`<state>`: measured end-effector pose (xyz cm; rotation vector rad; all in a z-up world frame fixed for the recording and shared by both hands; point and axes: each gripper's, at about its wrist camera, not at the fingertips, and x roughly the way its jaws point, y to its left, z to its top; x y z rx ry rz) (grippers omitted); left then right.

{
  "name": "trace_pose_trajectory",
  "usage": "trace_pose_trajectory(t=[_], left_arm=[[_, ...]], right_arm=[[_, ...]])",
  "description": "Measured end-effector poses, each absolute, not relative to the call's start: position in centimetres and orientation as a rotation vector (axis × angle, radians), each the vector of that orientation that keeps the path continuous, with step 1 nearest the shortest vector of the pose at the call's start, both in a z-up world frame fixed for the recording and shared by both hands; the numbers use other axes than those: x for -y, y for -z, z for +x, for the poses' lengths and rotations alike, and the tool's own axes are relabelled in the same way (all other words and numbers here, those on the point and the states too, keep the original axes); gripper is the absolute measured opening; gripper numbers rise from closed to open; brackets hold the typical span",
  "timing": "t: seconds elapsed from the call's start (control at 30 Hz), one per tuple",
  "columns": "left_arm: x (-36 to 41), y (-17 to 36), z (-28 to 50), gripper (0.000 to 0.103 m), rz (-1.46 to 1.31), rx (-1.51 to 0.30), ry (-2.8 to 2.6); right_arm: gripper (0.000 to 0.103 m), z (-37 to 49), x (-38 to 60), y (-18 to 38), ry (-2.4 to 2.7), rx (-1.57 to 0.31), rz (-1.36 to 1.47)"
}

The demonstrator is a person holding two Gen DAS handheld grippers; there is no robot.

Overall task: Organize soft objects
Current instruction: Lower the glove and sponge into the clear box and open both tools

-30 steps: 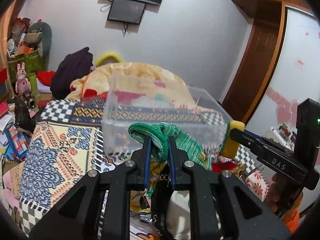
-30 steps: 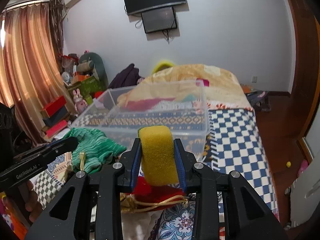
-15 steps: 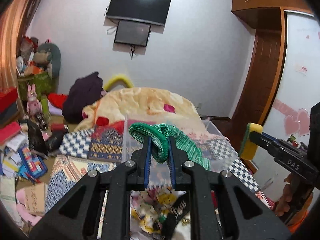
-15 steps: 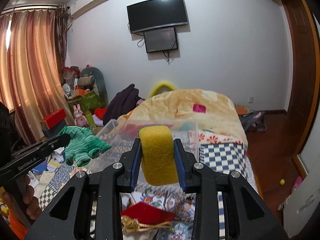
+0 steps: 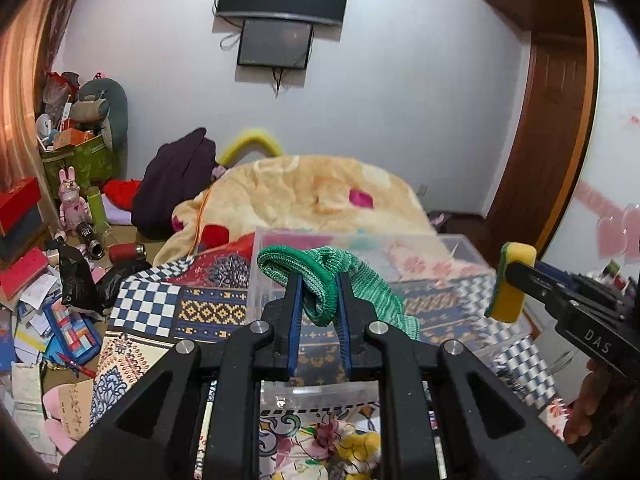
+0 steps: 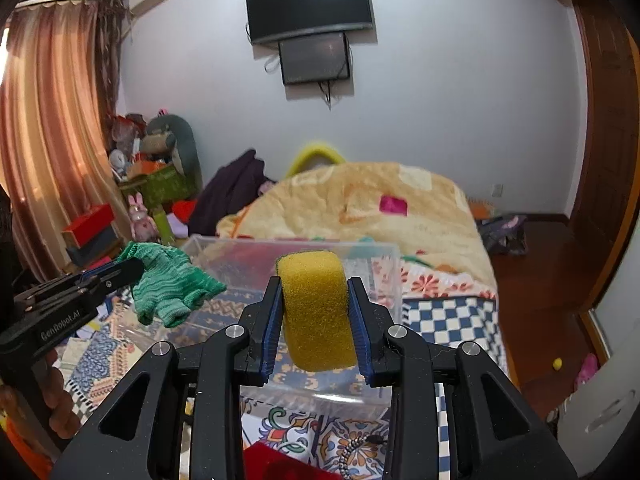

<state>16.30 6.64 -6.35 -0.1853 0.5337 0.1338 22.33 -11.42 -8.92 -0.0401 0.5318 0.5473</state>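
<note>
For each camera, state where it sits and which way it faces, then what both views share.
Left wrist: on the left gripper, facing across the bed; shut on the green knitted glove; right gripper at right edge.
Right wrist: on the right gripper, same facing; shut on the yellow sponge; left gripper and the person's hand at left.
Shared: clear plastic bin, wall television, cream blanket.

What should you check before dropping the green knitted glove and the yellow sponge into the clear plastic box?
1. Left gripper shut on the green knitted glove: ok.
2. Right gripper shut on the yellow foam sponge: ok.
3. Clear plastic box open on top: ok.
4. Glove above the box opening: cannot tell.
5. Sponge above the box opening: cannot tell.
6. The two grippers apart from each other: ok.
</note>
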Motion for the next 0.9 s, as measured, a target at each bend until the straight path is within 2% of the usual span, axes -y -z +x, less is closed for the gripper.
trace_pose_trajectory(t=[0.23,0.5,0.53,0.57,0.6,0.7,0.77,0.9], left_arm=[[-6.2,9.1,19.1,0.016,-0.19,-0.66,-0.073],[-5.7,10.3,19.7,0.018,-0.17,-0.702,-0.056],[-5.6,10.3,19.6,0.02,-0.17,-0.702,-0.055],[-5.6,10.3,19.5,0.027,-0.171,-0.702,-0.055],[-5.7,10.3,19.4,0.035,-0.173,-0.701,-0.056],[-5.7,9.8,18.8,0.045,-0.177,-0.686,-0.053],[-5.6,9.3,18.2,0.047,-0.171,-0.676,-0.05],[-5.5,8.1,16.6,0.063,-0.159,-0.631,-0.054]], right_arm=[[0.029,23.6,9.7,10.8,-0.556,-0.619,-0.109],[0.03,24.0,9.5,11.9,-0.552,-0.673,-0.144],[0.031,24.0,9.6,11.9,-0.553,-0.678,-0.15],[0.033,24.0,9.6,11.9,-0.554,-0.682,-0.151],[0.038,24.0,9.5,11.8,-0.557,-0.688,-0.153],[0.059,23.9,9.8,11.6,-0.563,-0.683,-0.141],[0.063,23.4,10.2,11.2,-0.562,-0.663,-0.132],[0.07,22.4,10.9,9.8,-0.566,-0.624,-0.114]])
